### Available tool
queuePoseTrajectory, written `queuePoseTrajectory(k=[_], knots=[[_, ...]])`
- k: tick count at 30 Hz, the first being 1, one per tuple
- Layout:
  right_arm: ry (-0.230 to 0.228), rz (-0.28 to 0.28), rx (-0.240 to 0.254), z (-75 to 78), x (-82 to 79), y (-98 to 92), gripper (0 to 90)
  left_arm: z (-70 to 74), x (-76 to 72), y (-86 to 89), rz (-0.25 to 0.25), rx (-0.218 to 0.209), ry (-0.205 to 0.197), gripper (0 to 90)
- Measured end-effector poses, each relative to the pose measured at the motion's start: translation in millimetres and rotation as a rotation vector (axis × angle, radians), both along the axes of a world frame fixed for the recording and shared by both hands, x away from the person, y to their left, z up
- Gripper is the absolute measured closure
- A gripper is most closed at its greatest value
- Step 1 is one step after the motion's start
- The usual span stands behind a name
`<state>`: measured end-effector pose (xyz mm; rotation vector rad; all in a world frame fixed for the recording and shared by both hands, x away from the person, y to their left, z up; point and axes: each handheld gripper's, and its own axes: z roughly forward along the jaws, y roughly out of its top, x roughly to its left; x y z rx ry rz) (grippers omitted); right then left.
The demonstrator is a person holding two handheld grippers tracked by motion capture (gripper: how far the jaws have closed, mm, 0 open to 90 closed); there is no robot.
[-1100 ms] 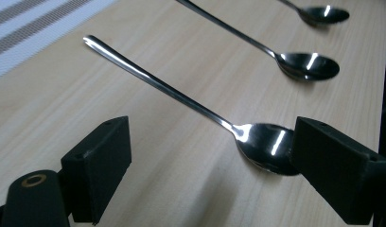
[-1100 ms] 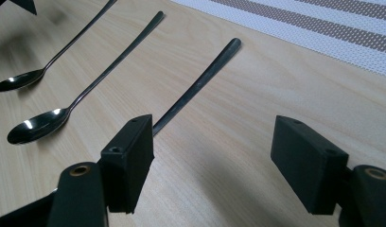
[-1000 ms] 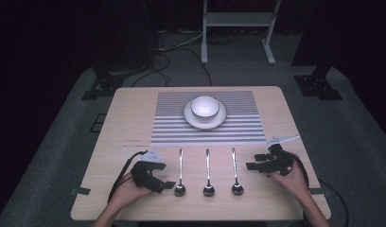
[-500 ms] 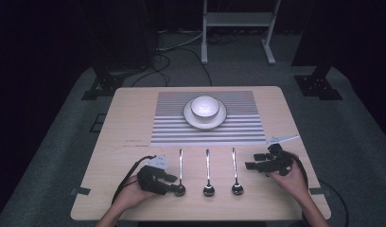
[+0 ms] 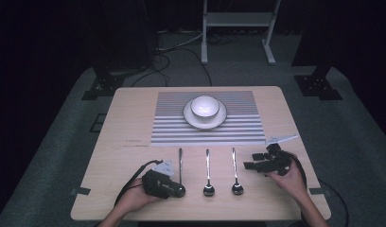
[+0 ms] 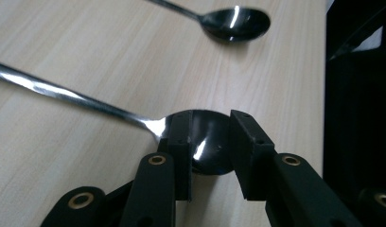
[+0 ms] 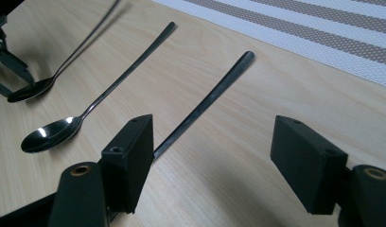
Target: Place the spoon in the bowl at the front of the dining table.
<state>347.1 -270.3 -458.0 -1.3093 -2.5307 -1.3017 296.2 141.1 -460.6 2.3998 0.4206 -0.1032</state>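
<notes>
Three metal spoons lie side by side on the wooden table, bowls toward me. My left gripper (image 5: 180,190) is at the left spoon (image 5: 180,163). In the left gripper view its jaws (image 6: 210,127) are shut on either side of that spoon's bowl (image 6: 207,149), which still rests on the table. The middle spoon (image 5: 208,175) lies to its right. My right gripper (image 5: 248,165) stands open just right of the right spoon (image 5: 234,165). In the right gripper view that spoon's handle (image 7: 210,97) runs under the left jaw of the wide-open gripper (image 7: 212,142).
A striped placemat (image 5: 172,127) covers the far middle of the table, with a white bowl (image 5: 204,106) on a white plate (image 5: 189,119). A white tag (image 5: 283,139) lies near the right edge. Beyond the table are dark stands and cables on the floor.
My left gripper has slid right to the left spoon's bowl and its jaws have shut around it. The right gripper has stayed in place, open.
</notes>
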Motion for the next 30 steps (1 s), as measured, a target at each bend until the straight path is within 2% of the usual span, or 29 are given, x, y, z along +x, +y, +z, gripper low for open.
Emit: queuePoseTrajectory(k=[3, 7, 10, 11, 16, 20, 25, 26, 30], knots=[[0.005, 0.015, -0.007, 1.2, -0.6, 4.7, 29.8, -0.8, -1.8, -2.6, -0.010, 0.022, -0.024, 71.2], [0.013, 0.029, 0.013, 8.4, 2.0, 13.6, 29.7, -0.1, -3.6, -4.8, -0.019, 0.037, -0.054, 71.5], [0.018, 0.043, 0.030, 13.9, 5.1, 19.9, 29.8, 0.1, -4.2, -5.2, -0.021, 0.042, -0.063, 71.5], [0.023, 0.055, 0.040, 18.8, 9.6, 27.4, 29.7, -0.2, -4.9, -5.3, -0.019, 0.040, -0.067, 71.6], [0.031, 0.111, 0.038, 27.0, 20.5, 50.4, 29.5, -0.1, -4.1, -5.4, -0.028, 0.040, -0.068, 71.5], [0.029, 0.165, 0.002, 33.8, 28.0, 72.8, 29.2, -0.2, -1.8, -5.2, -0.033, 0.041, -0.070, 71.5], [0.035, 0.220, -0.015, 43.1, 37.8, 96.7, 29.1, 0.0, -1.5, -5.6, -0.038, 0.045, -0.082, 71.5], [0.035, 0.220, -0.015, 43.1, 37.8, 96.7, 29.1, 0.0, -1.5, -5.6, -0.038, 0.045, -0.082, 71.5], [0.038, 0.261, -0.033, 50.6, 44.5, 116.3, 28.9, -0.7, -0.3, -5.2, -0.038, 0.033, -0.071, 71.5]])
